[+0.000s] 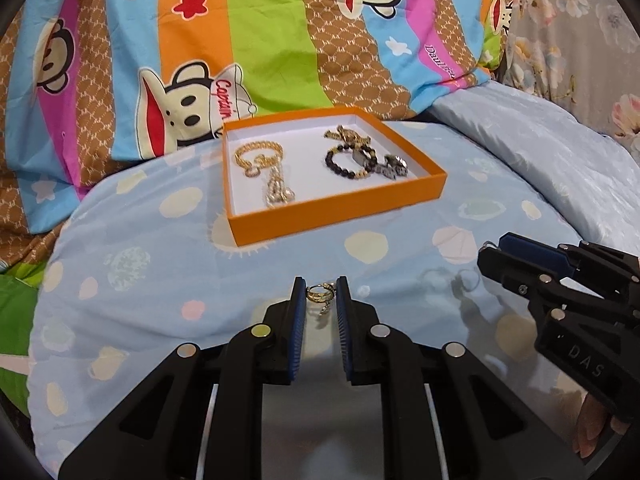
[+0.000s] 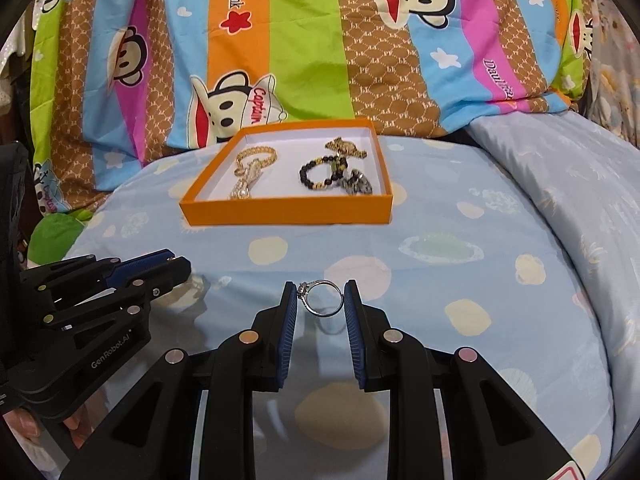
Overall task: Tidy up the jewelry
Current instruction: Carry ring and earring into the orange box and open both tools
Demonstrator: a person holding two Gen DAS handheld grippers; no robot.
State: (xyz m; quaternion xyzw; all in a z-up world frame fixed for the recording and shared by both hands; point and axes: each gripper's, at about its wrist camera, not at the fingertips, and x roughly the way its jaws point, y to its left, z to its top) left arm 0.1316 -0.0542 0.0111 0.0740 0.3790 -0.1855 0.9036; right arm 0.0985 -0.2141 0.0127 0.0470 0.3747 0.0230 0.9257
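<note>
Gold ring (image 1: 319,293) is pinched in the left claw (image 1: 320,296); the right claw (image 2: 322,300) grips a silver ring (image 2: 325,298) above the bed (image 2: 440,300). Best carry both level, releasing low inside the orange box (image 2: 286,210) beyond, clear of the bracelets (image 2: 320,174).

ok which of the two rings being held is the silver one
The ring in the right tool is silver, with a stone cluster on its band. The one in the left tool is gold with a small dangling chain.
</note>
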